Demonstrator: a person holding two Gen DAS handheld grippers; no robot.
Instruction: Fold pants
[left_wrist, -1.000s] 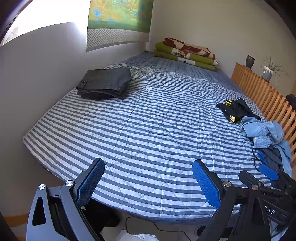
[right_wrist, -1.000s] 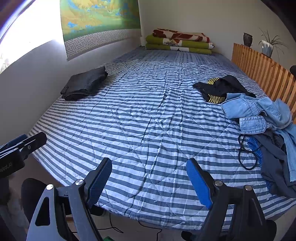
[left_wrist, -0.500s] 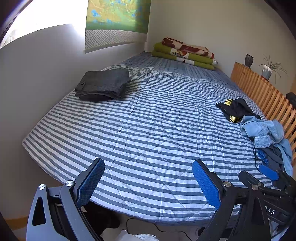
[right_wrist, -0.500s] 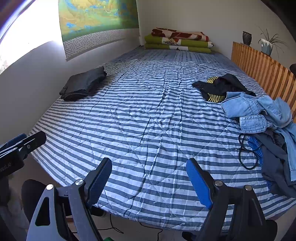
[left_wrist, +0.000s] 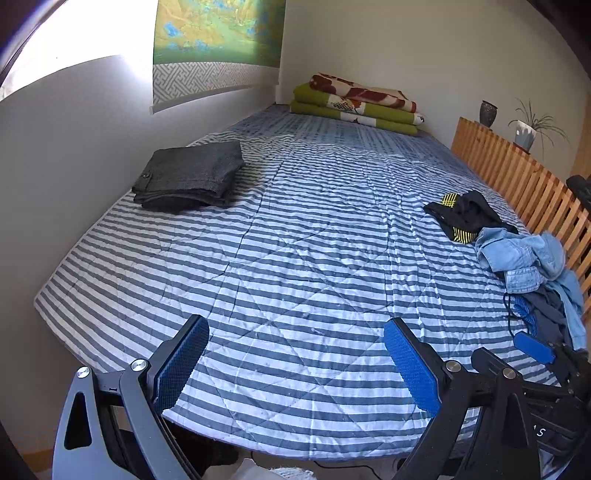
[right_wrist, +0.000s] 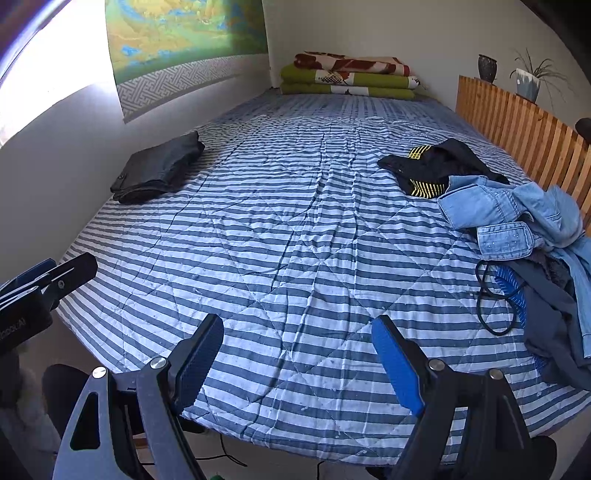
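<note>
A folded pair of dark grey pants (left_wrist: 190, 177) (right_wrist: 159, 171) lies at the bed's left edge by the wall. On the right side sits a heap of unfolded clothes: a black garment with yellow trim (left_wrist: 463, 216) (right_wrist: 439, 168), light blue denim (left_wrist: 524, 254) (right_wrist: 509, 214) and a dark navy garment (right_wrist: 550, 314). My left gripper (left_wrist: 295, 360) hovers open over the near edge of the striped bed, holding nothing. My right gripper (right_wrist: 295, 356) is open too, also empty, beside the left one.
The striped quilt (left_wrist: 295, 240) covers a bed bounded by a grey wall on the left and a wooden slat rail (right_wrist: 517, 133) on the right. Folded blankets (right_wrist: 349, 77) lie at the far end. A black cord (right_wrist: 491, 295) lies by the heap.
Both views have shifted slightly, so the bed sits a little farther off. Both grippers stay open and the clothes have not moved.
</note>
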